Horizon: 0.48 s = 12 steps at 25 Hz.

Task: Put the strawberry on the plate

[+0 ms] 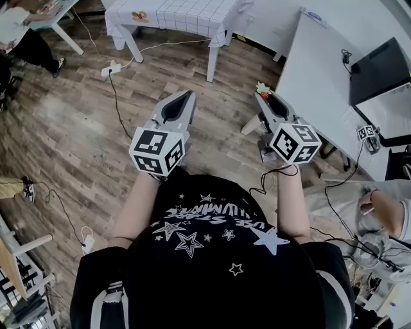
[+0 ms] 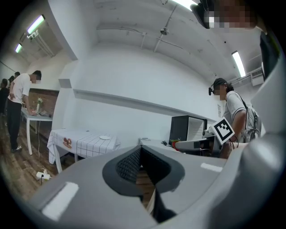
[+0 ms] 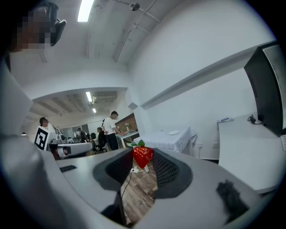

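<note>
My right gripper [image 3: 144,153] is shut on a red strawberry [image 3: 143,156] with green leaves, pinched at the jaw tips and held in the air. In the head view the strawberry [image 1: 263,92] shows small at the tip of the right gripper [image 1: 264,97], above the wooden floor. My left gripper [image 1: 185,95] is held level beside it; its jaws meet at the tips [image 2: 140,148] with nothing between them. A small white plate [image 3: 174,132] lies on the far table with the checkered cloth [image 3: 166,139], and the same plate [image 2: 104,137] shows in the left gripper view.
A white desk [image 1: 314,71] with a black monitor [image 1: 382,64] stands close on the right. The checkered table [image 1: 180,16] is ahead across the wooden floor. A power strip [image 1: 110,68] and cable lie on the floor. A seated person [image 1: 385,215] is at right; others stand far off.
</note>
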Each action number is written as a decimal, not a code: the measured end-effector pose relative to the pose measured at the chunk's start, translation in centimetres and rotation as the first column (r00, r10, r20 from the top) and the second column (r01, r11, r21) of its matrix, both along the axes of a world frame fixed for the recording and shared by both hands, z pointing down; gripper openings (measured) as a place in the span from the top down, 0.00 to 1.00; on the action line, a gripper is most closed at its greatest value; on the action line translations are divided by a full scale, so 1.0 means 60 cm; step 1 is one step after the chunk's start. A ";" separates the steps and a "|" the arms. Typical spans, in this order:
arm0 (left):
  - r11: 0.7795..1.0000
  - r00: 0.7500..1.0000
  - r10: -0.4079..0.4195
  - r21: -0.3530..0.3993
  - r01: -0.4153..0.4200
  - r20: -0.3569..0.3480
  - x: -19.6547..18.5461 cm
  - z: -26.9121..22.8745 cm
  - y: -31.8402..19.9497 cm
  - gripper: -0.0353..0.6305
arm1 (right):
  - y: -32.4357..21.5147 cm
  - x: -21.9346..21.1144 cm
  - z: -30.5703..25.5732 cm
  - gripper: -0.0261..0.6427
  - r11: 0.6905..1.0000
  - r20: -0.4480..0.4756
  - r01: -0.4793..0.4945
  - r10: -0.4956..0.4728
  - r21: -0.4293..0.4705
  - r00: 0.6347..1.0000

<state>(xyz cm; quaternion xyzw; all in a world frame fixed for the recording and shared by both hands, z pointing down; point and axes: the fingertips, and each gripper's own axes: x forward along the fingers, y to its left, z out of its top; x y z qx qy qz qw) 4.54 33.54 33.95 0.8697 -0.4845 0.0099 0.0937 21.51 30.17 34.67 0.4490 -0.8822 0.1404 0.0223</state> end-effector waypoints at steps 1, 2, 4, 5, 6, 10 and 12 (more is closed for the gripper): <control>1.000 1.000 -0.010 -0.002 0.010 0.001 -0.003 0.002 0.002 0.94 | 0.001 -0.001 0.000 0.74 1.000 0.014 0.007 -0.007 0.000 1.000; 1.000 1.000 -0.023 -0.005 0.023 0.002 -0.006 0.004 0.002 0.94 | 0.001 -0.003 0.002 0.74 1.000 0.024 0.016 -0.016 0.000 1.000; 0.999 0.999 -0.049 -0.014 0.049 0.001 -0.015 0.009 0.002 0.94 | 0.000 -0.009 0.008 0.74 0.999 0.031 0.034 -0.034 -0.005 0.999; 0.998 0.998 -0.058 -0.022 0.058 0.001 -0.018 0.013 0.004 0.94 | -0.001 -0.012 0.014 0.74 0.999 0.031 0.039 -0.038 -0.012 0.999; 0.998 0.998 -0.062 -0.029 0.062 0.003 -0.021 0.018 0.006 0.94 | -0.002 -0.013 0.019 0.74 0.999 0.033 0.040 -0.040 -0.021 0.999; 0.997 0.998 -0.061 -0.039 0.062 0.026 -0.033 0.024 -0.004 0.93 | -0.023 -0.021 0.021 0.74 0.999 0.060 0.033 -0.030 -0.036 0.998; 0.997 0.998 -0.062 -0.047 0.063 0.013 -0.043 0.028 -0.027 0.94 | -0.038 -0.029 0.026 0.74 0.999 0.063 0.027 -0.024 -0.043 0.998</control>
